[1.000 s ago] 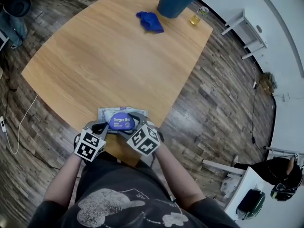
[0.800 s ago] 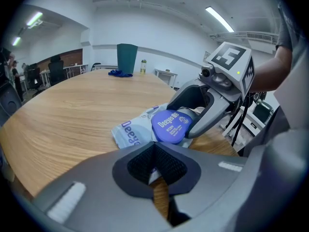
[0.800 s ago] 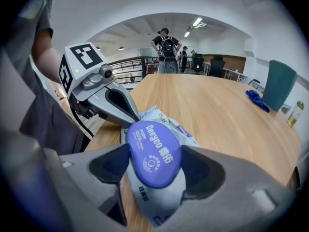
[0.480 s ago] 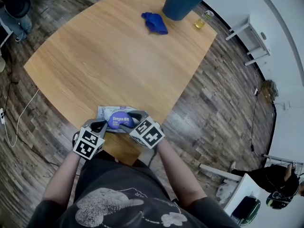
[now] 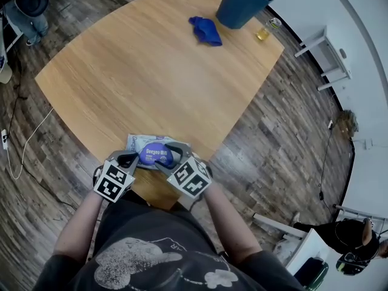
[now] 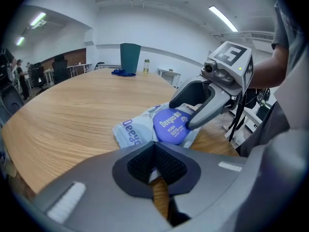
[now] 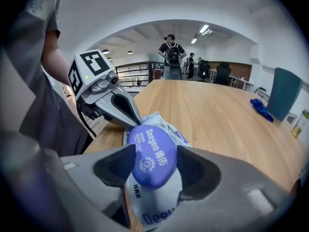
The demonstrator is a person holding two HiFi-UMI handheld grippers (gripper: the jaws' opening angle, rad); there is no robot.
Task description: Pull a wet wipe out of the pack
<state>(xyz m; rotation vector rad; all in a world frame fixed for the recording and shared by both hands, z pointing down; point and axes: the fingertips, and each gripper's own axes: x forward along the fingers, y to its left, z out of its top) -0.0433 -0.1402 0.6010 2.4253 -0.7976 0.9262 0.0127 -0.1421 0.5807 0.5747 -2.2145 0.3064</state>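
**Ana:** Pack first. Where is it, and what is it like?

**Ben:** The wet-wipe pack (image 5: 138,143) lies flat at the lower centre of the head view, on the near edge of the table (image 5: 151,65). It is a soft pouch of pale, crinkled film with blue lettering. On top sits a smooth oval lid (image 7: 153,153) of violet-blue hard plastic with white print.

**Ana:** And the right gripper?

**Ben:** The right gripper (image 5: 167,157) has matte grey shells with dark ribbed pads. Its jaws have just been closing with the lid between them. In its own view the oval fills the gap and its edges meet both pads.

**Ana:** The left one?

**Ben:** The left gripper (image 6: 155,151) has its jaws pressed together, at the pack's left end in the head view. A pale sliver shows at the seam, and I cannot tell whether it is the film.

**Ana:** What about the surface?

**Ben:** The table is light wood with fine straight grain and rounded corners. In the upper right of the head view a crumpled blue cloth (image 5: 206,30) lies beside a tapered dark-blue bin (image 5: 244,2).
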